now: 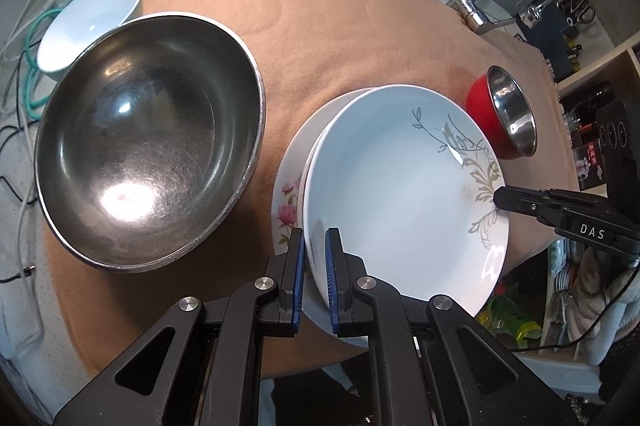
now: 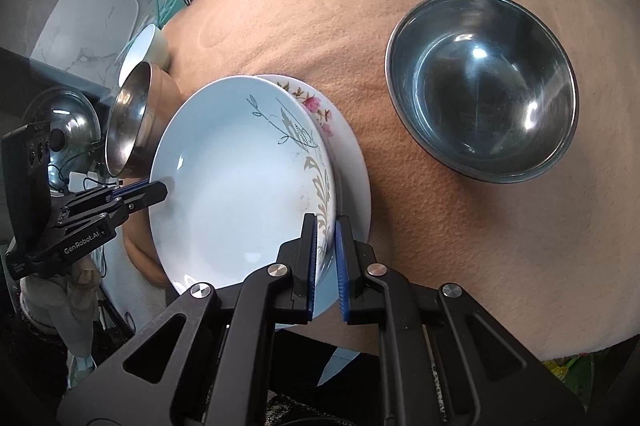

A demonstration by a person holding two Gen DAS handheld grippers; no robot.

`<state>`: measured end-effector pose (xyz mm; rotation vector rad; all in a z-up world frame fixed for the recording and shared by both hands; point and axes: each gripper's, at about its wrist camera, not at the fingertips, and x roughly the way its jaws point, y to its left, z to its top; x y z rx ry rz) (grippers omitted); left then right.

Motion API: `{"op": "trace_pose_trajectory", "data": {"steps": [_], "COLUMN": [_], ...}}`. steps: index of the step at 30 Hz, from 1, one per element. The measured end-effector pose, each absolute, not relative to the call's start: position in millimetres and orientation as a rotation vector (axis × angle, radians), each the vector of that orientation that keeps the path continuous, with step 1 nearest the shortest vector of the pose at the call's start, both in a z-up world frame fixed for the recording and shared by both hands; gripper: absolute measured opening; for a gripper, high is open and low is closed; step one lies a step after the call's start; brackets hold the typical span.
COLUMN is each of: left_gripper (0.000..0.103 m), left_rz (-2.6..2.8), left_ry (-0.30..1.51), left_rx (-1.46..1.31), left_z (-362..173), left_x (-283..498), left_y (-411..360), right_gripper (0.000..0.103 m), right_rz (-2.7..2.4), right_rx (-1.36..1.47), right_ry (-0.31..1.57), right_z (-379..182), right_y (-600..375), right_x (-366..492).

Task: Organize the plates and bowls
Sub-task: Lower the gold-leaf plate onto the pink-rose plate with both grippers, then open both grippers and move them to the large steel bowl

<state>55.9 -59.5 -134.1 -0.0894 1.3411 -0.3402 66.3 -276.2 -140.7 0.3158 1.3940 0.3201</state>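
The pale blue plate sits stacked on the floral plate on the cloth-covered table, between the big steel bowl and the red bowl. My left gripper and right gripper each have jaws pinched tight on opposite rims, probably so the plate stays level while it is seated.

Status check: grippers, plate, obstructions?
Left gripper and right gripper both clamped on leaf-pattern plate rim. Plate sits over flowered plate. Nothing blocking.
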Motion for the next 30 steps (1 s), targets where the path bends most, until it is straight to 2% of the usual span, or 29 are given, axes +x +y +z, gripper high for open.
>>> {"op": "trace_pose_trajectory", "data": {"steps": [30], "left_gripper": [0.008], "left_rz": [-0.351], "left_ry": [1.312], "left_rx": [-0.188], "left_z": [-120], "left_x": [45], "left_y": [-38], "right_gripper": [0.010], "right_rz": [0.331], "right_rx": [0.349], "right_ry": [1.334], "right_z": [-125], "right_y": [-291], "right_x": [66]}}
